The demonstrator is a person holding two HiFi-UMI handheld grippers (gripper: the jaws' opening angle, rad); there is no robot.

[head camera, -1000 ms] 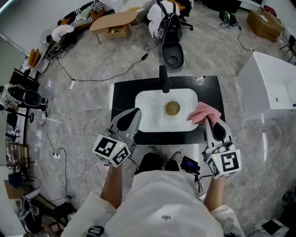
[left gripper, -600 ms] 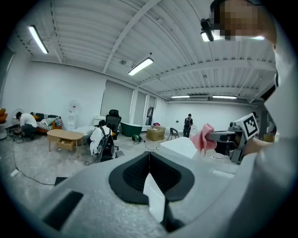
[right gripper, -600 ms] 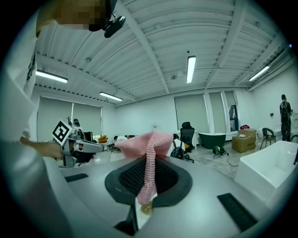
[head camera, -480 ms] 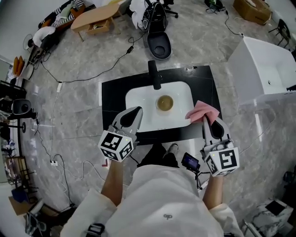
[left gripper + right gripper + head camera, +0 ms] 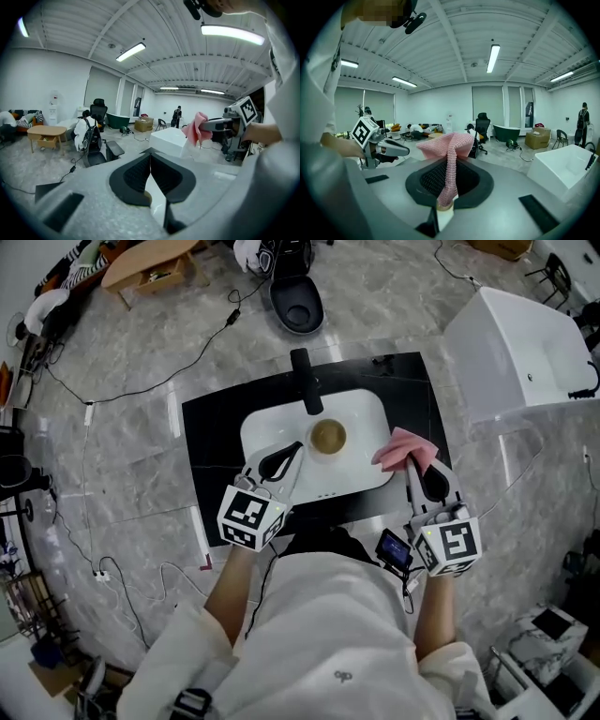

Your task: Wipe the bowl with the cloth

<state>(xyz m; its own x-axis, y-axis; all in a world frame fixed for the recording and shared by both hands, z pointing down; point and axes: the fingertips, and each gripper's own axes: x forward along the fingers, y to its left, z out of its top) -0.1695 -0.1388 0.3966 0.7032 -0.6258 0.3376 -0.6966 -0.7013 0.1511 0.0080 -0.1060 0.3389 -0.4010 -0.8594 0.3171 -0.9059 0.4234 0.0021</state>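
Note:
A small brown bowl (image 5: 328, 436) sits in the white sink (image 5: 267, 427) near the black faucet (image 5: 305, 382). My left gripper (image 5: 294, 450) hovers over the sink's front left, just left of the bowl, jaws shut with nothing in them; in the left gripper view its tips (image 5: 150, 155) meet. My right gripper (image 5: 411, 467) hangs above the sink's right rim, shut on a pink knitted cloth (image 5: 405, 447). The cloth (image 5: 449, 157) drapes over the jaws in the right gripper view. From the left gripper view the cloth (image 5: 197, 129) shows at the right.
The sink is set in a black countertop (image 5: 211, 442). A white tub (image 5: 525, 343) stands at the right. Cables (image 5: 141, 390) run over the marble floor, and a chair base (image 5: 295, 301) lies beyond the counter. A small dark device (image 5: 394, 549) hangs at the person's waist.
My left gripper has moved forward and right, over the sink and closer to the bowl. The right gripper still holds the cloth by the sink's right rim. The head view shifted.

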